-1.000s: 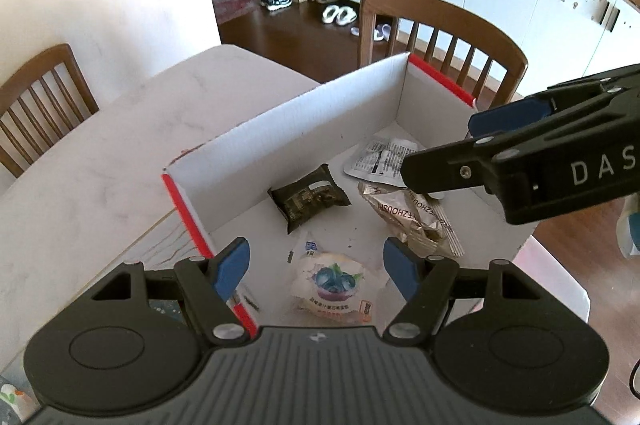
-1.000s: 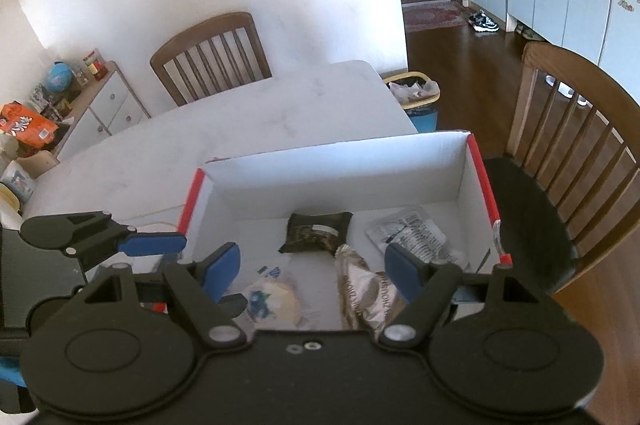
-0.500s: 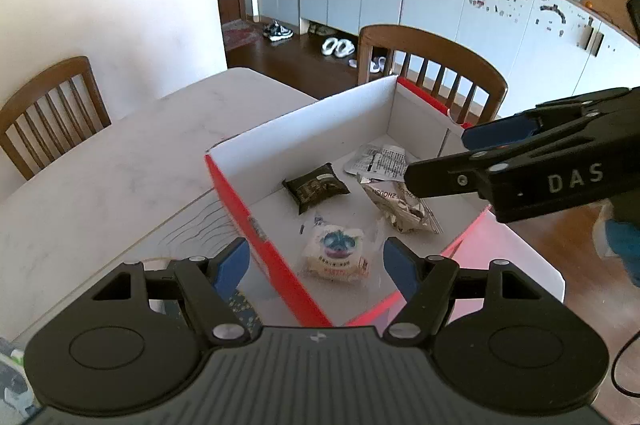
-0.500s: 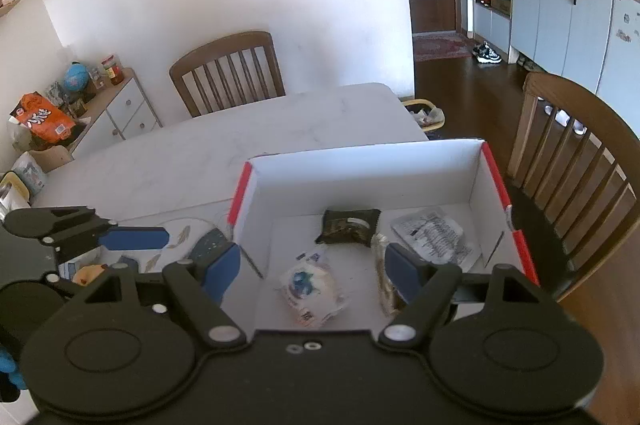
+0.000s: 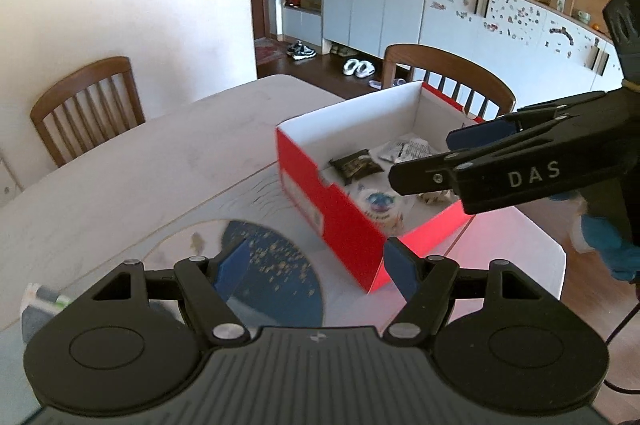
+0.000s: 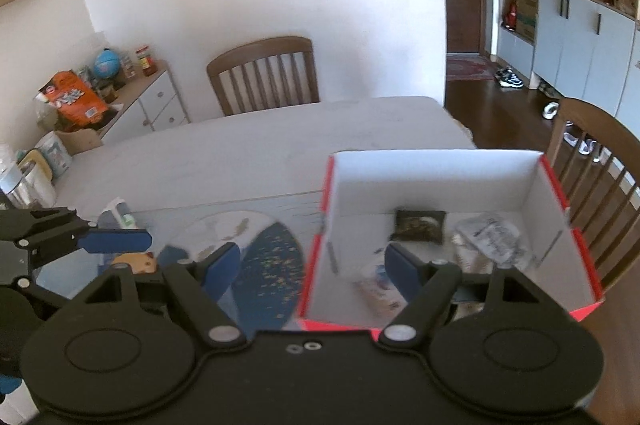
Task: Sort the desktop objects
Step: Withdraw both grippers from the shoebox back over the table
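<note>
Both the left gripper (image 5: 312,267) and right gripper (image 6: 314,261) gape empty; the red box (image 5: 332,209) lies just beyond, its blurred packets seemingly untouched.

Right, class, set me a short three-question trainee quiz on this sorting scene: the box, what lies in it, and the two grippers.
1. True or false: the red box holds a dark packet.
2. Which thing is held by the left gripper? A) nothing B) a white round packet C) a pen
3. Fill in: the right gripper has its jaws ____.

Key: 1 true. 2 A; the white round packet lies in the box. 3 open, with nothing between them.
</note>
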